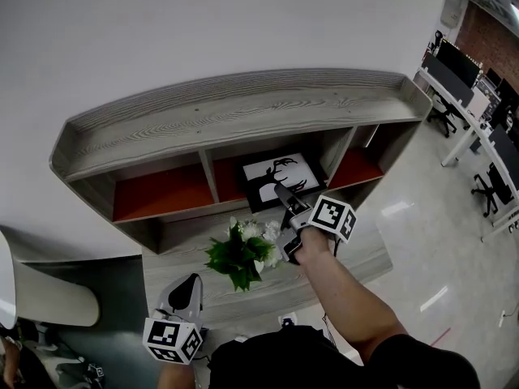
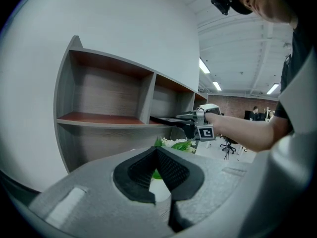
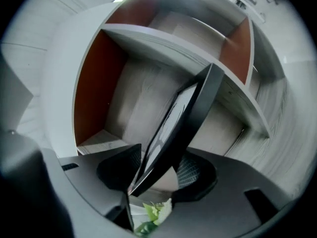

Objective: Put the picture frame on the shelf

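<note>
Black picture frame (image 1: 280,178) shows an antlered silhouette.

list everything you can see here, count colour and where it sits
shelf: one, grey wood, orange-red inside, against the white wall
picture frame: one, black, middle compartment, near edge between the right tool's jaws
flowers: one bunch, white and green, on the ledge below the compartments
office chairs: a few, dark, far right of the room
left tool: one, grey, shut and empty, low at left
right tool: one, grey, open, at the frame
</note>
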{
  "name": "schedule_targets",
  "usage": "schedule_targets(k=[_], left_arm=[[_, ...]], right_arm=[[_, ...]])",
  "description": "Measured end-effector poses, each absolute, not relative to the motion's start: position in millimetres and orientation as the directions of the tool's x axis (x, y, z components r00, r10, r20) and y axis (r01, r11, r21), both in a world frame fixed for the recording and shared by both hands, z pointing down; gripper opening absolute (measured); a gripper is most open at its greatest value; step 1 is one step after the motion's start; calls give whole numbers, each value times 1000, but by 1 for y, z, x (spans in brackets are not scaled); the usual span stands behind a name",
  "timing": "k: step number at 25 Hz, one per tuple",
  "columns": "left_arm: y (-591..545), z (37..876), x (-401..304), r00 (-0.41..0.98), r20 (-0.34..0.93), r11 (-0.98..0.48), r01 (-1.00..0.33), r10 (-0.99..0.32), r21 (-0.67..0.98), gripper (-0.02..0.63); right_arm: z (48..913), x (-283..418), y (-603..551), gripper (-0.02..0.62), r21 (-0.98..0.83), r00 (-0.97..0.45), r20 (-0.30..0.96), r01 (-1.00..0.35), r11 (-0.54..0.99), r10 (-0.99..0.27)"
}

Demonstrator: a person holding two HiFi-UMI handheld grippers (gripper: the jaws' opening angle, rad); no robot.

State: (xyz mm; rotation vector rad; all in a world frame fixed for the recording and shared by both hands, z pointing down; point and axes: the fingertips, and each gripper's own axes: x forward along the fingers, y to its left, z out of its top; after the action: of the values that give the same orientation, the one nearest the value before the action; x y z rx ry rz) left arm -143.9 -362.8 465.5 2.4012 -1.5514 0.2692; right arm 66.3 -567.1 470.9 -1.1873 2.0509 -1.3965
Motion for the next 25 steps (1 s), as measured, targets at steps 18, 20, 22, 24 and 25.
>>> schedule_targets(k=[18, 20, 22, 24, 25], left_arm=[[-360, 466, -137, 440, 289, -418, -898, -850, 137, 9], [-360, 466, -134, 444, 291, -423, -896, -847, 136, 9], [-360, 465, -132, 447, 291, -427, -894, -846, 134, 9], [-359, 464, -131, 448, 291, -429, -894, -845, 132, 9], [-358, 464, -131, 447, 292, -428, -894, -845, 131, 9]], right_arm=[[487, 79, -533, 122, -984, -615, 21, -153, 93, -788], [488, 82, -533, 92, -991, -593, -14, -97, 89, -805], [489, 86, -535, 89, -994, -573, -35, -63, 87, -819], [489, 87, -537, 92, -994, -570, -39, -63, 91, -821], [488, 86, -538, 87, -993, -573, -38, -68, 94, -819]])
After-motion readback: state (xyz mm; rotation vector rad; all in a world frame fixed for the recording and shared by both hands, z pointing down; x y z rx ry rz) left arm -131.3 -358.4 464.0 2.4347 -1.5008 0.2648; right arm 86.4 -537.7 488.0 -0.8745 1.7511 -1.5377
